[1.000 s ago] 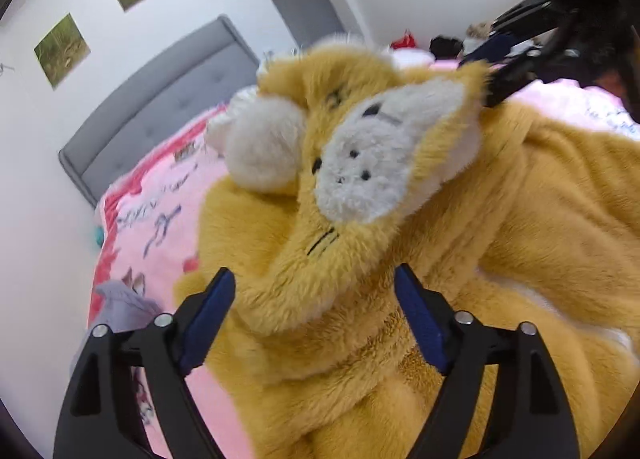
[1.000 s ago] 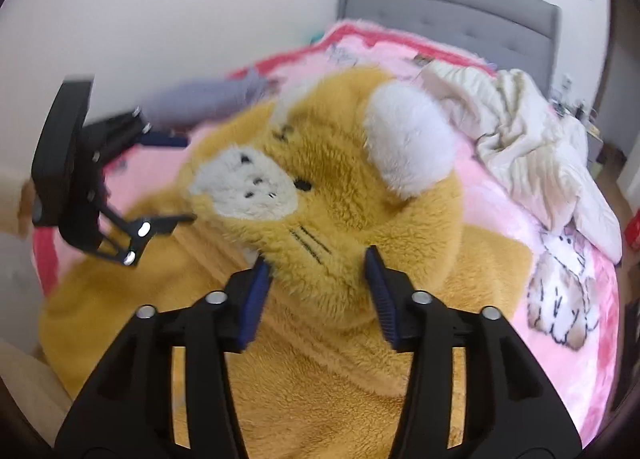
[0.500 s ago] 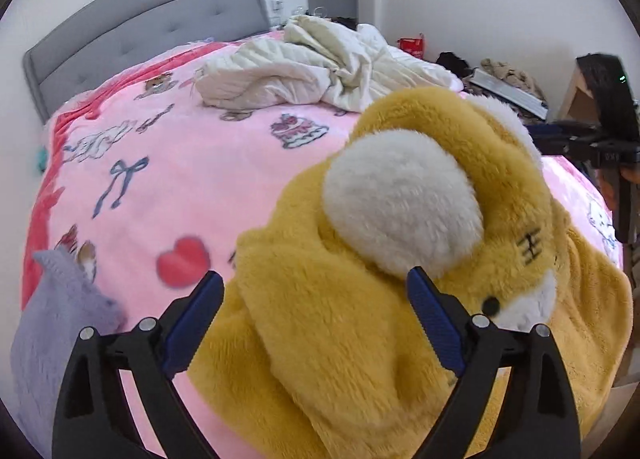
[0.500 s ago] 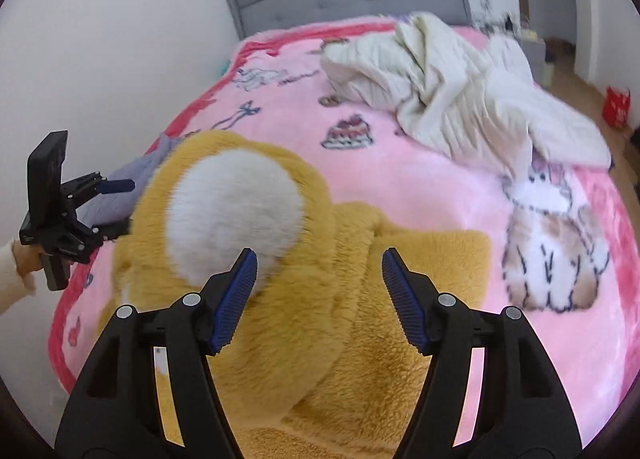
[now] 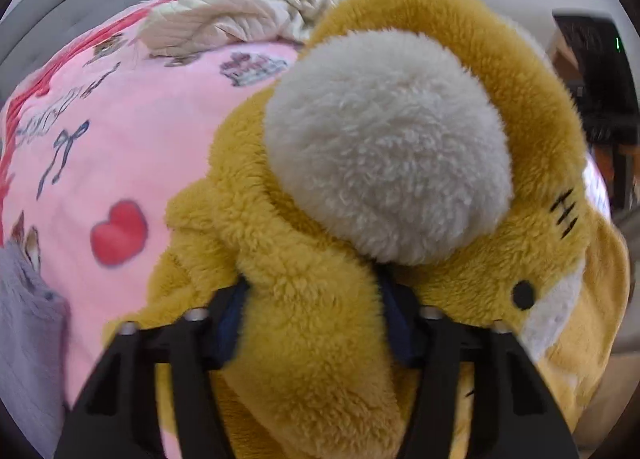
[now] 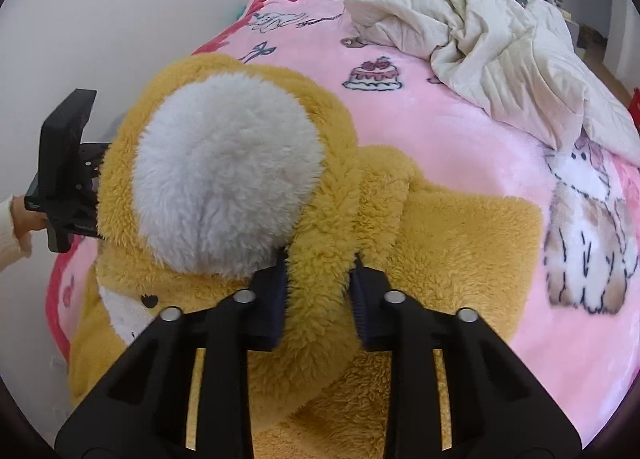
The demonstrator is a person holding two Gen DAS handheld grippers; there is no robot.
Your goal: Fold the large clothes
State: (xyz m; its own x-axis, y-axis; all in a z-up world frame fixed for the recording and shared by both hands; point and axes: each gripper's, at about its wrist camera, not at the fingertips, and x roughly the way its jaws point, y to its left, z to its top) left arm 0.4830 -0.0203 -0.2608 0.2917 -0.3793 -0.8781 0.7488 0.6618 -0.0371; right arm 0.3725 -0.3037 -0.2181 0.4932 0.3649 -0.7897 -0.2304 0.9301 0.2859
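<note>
The yellow fleece garment (image 6: 460,243) lies on the pink blanket (image 6: 420,119), nearer than the cream quilt (image 6: 480,31). Its hood (image 5: 520,79), with 2 white ears, stands bunched above the body. The left gripper (image 5: 312,311) and right gripper (image 6: 318,291) each have fingers closed nearly together, pinching hood fleece below an ear, apparently to turn the hood flat.

A thick yellow fleece costume (image 6: 460,243) lies bunched at the lower left of the pink bed, its hood (image 5: 440,71) with white round ear (image 5: 384,147) raised up.
</note>
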